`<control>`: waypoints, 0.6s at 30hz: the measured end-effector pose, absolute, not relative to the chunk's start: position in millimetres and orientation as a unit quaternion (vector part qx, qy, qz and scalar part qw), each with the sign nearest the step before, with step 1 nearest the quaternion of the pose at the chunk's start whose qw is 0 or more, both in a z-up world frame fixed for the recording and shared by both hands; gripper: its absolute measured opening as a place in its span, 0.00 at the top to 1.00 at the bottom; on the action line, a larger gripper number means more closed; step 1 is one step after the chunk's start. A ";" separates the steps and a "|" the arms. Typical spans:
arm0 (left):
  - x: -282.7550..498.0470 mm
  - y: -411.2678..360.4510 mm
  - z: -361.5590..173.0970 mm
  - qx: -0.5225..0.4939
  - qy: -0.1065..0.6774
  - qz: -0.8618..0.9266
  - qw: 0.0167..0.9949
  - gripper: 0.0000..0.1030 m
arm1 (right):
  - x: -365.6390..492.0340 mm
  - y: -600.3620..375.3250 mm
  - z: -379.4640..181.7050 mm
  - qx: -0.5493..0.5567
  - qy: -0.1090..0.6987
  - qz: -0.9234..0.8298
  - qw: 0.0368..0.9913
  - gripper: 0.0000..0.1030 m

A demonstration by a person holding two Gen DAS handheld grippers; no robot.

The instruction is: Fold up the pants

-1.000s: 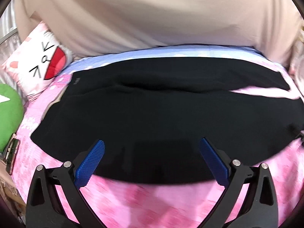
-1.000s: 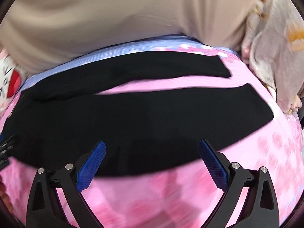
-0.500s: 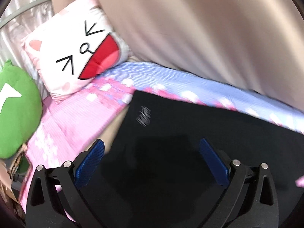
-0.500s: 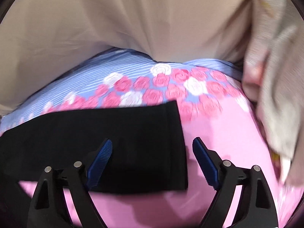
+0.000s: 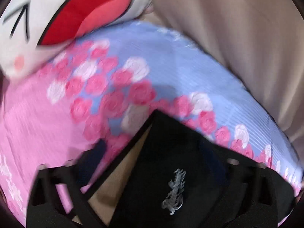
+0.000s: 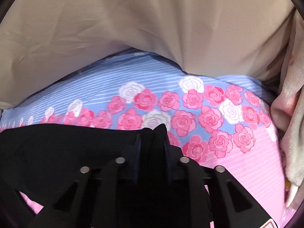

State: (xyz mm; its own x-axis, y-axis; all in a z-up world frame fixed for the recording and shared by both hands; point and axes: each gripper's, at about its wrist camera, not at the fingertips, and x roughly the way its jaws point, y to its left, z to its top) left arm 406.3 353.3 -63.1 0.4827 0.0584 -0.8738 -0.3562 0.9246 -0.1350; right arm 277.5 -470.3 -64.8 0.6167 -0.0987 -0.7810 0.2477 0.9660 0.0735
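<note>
The black pants lie flat on a pink and blue rose-print bedsheet (image 5: 38, 125). In the blurred left wrist view, their waistband corner (image 5: 171, 144) with a silver logo (image 5: 173, 191) sits between the closing jaws of my left gripper (image 5: 152, 161). The pads do not visibly press on it, and a beige inner lining (image 5: 121, 178) shows at the waist opening. In the right wrist view, my right gripper (image 6: 152, 148) is closing on the leg end of the pants (image 6: 66, 152). Its fingers (image 6: 137, 148) pinch a raised fold of black cloth.
A white cat-face pillow (image 5: 57, 19) with a red mouth lies just beyond the waistband corner. Beige cloth (image 6: 133, 28) hangs along the far side of the bed. A pale grey and pink blanket (image 6: 292, 114) is bunched at the right edge of the sheet (image 6: 247, 161).
My left gripper swept left to the waistband corner, dropped close to it and narrowed its jaws. My right gripper moved right to the leg end and closed from wide open onto the cloth.
</note>
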 end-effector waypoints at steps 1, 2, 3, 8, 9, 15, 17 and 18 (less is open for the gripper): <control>407.3 346.8 -58.3 -0.138 0.495 0.122 0.849 0.53 | 274.3 -467.0 -59.4 0.082 0.421 -0.100 0.898 0.84; 404.9 342.1 -50.1 -0.131 0.489 0.125 0.853 0.77 | 269.4 -462.9 -49.6 0.079 0.408 -0.100 0.904 0.85; 401.2 339.4 -42.8 -0.136 0.482 0.114 0.858 0.80 | 263.3 -461.8 -39.2 0.075 0.395 -0.102 0.910 0.85; 337.2 328.5 26.3 -0.143 0.413 0.060 0.897 0.94 | 214.3 -450.1 19.8 0.060 0.323 -0.088 0.940 0.85; 324.8 329.1 35.9 -0.142 0.403 0.053 0.902 0.94 | 198.4 -449.5 29.9 0.053 0.312 -0.084 0.945 0.85; 198.0 338.8 69.3 -0.141 0.373 0.019 0.917 0.94 | 110.9 -435.4 51.6 0.016 0.278 -0.068 0.958 0.85; 153.2 347.1 58.5 -0.149 0.383 0.022 0.911 0.93 | 79.4 -436.9 39.9 0.016 0.289 -0.066 0.955 0.85; 143.0 352.9 51.3 -0.150 0.392 0.025 0.907 0.93 | 67.2 -438.7 30.6 0.018 0.299 -0.068 0.952 0.85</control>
